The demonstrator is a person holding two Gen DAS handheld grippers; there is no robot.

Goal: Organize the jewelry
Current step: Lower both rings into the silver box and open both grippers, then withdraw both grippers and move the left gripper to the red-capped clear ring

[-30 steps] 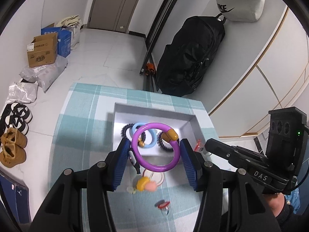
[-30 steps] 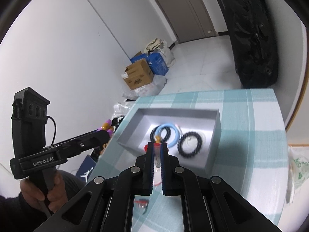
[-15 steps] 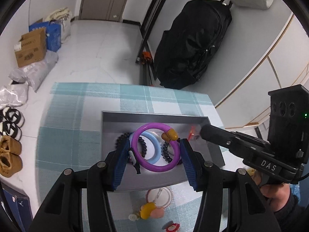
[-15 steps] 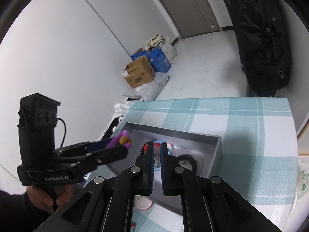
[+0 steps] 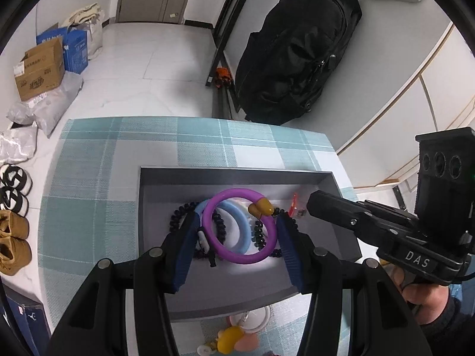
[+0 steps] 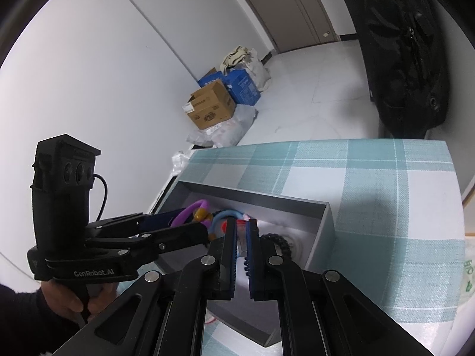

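My left gripper [image 5: 237, 225] is shut on a purple bangle [image 5: 213, 243] with a yellow bead and holds it over the grey tray [image 5: 234, 175]. In the tray lie a light blue ring [image 5: 240, 228] and black beaded bracelets [image 5: 259, 234]. My right gripper [image 6: 244, 231] is shut on a small clear piece with a red part [image 6: 241, 231] and holds it over the tray's right side; it also shows in the left wrist view [image 5: 295, 204]. The purple bangle shows in the right wrist view [image 6: 190, 212] too.
The tray stands on a teal checked tablecloth [image 5: 104, 178]. In front of the tray lie a white round badge [image 5: 255, 322] and a yellow and pink charm [image 5: 234, 341]. A black bag [image 5: 297, 50] leans on the far wall. Boxes [image 5: 38, 68] and shoes [image 5: 12, 237] lie on the floor at left.
Both grippers have moved forward from the tablecloth to above the tray, each with its piece still held. The charm and badge now lie behind the left fingers.
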